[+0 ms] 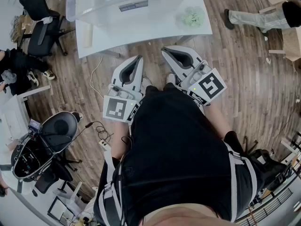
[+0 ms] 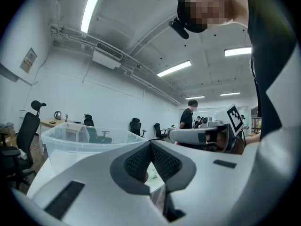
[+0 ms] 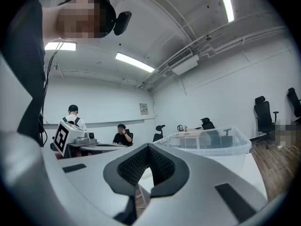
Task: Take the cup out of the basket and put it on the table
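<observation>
A clear plastic bin (image 1: 94, 8) stands on the white table (image 1: 155, 29) ahead of me; I see no cup inside it from here. A pale green, crumpled-looking thing (image 1: 190, 17) lies on the table right of the bin. My left gripper (image 1: 138, 58) and right gripper (image 1: 165, 50) are held close to my body, short of the table's near edge, both pointing at it. In the left gripper view the left gripper (image 2: 150, 144) has its jaws together, nothing between them, the bin (image 2: 84, 140) beyond. The right gripper (image 3: 148, 146) is likewise shut and empty, with the bin (image 3: 211, 142) to its right.
A cream stick-like object (image 1: 87, 34) lies on the table's left part. Office chairs (image 1: 42, 27) stand at the left, another black chair (image 1: 51, 135) at lower left. Cables (image 1: 101, 135) trail on the wood floor. A person's legs (image 1: 254, 18) show at top right.
</observation>
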Tool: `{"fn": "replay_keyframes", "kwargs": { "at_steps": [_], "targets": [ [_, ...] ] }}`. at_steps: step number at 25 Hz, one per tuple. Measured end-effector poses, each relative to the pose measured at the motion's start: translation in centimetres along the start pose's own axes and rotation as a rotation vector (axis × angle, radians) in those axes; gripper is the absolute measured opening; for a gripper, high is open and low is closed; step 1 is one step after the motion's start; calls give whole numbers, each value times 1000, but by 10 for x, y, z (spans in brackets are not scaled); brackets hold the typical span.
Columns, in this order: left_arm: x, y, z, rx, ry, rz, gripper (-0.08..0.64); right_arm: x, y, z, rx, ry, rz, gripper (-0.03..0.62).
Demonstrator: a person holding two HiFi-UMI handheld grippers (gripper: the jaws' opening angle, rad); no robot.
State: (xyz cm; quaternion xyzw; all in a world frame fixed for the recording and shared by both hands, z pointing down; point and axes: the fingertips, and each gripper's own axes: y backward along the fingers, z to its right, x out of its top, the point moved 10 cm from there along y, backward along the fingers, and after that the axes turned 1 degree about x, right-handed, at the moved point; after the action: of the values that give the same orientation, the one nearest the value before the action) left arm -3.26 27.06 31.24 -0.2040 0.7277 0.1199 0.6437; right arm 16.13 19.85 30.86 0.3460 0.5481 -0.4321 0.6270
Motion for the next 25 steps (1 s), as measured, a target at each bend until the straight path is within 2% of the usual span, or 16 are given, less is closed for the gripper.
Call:
{"fn": "replay_keyframes", "kwargs": {
  "at_steps": [14,17,19,25],
  "targets": [
    [-5,10,-26,-5,-5,-10,17,-10,-26,-9,-8,-3,-19,17],
    [-5,15,-31,-5,-19,-19,17,-13,-30,-10,-15,-67,3,17],
    [-5,18,-34,-9,-23,-22,17,-14,-32,-9,-29,-101,23,17],
    [-8,34,-53,-29,-16,-33,17,-14,-47,-14,-104,-79,24,17]
  ]
}}
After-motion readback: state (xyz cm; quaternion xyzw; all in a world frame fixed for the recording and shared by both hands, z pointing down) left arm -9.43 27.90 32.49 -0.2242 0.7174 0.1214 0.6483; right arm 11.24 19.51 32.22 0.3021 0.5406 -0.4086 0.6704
